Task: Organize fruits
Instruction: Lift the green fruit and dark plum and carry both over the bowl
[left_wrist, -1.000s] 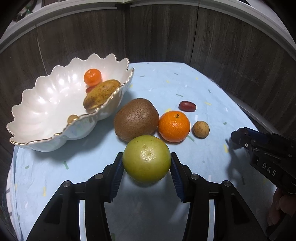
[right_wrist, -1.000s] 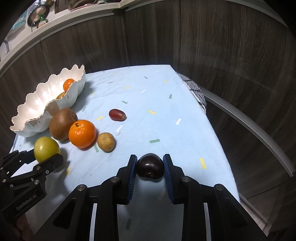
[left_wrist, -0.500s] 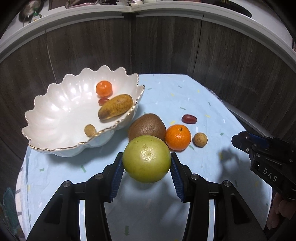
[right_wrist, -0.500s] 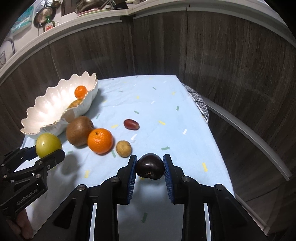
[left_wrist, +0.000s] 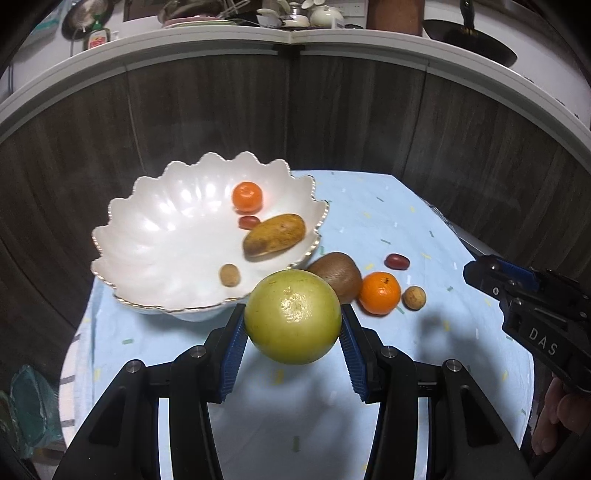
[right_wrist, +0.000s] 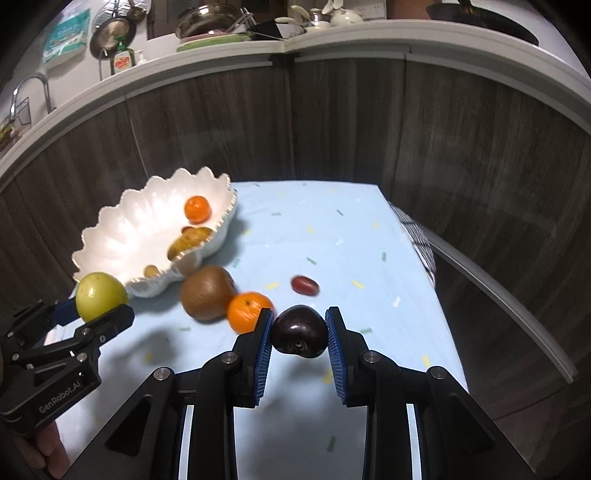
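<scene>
My left gripper (left_wrist: 293, 332) is shut on a round green fruit (left_wrist: 293, 315), held in the air just in front of the white scalloped bowl (left_wrist: 147, 236). In the bowl lie a small orange (left_wrist: 247, 195), a yellow-brown oblong fruit (left_wrist: 274, 235), a red date and a small tan fruit (left_wrist: 229, 274). My right gripper (right_wrist: 299, 334) is shut on a dark plum (right_wrist: 299, 331), raised over the table. On the blue cloth rest a kiwi (right_wrist: 207, 291), an orange (right_wrist: 248, 311), a red date (right_wrist: 305, 285) and a small tan fruit (left_wrist: 413, 297). Each gripper shows at the edge of the other's view.
The blue cloth (right_wrist: 332, 229) covers a small table that stands against dark wood cabinet fronts. A checked cloth (right_wrist: 417, 236) hangs at the table's right edge. A white countertop above carries pans and dishes. A person's fingers (left_wrist: 557, 417) show at the lower right.
Both grippers have risen with their fruits still held, and the table now looks farther away. More of the bowl's inside and the countertop above has come into view.
</scene>
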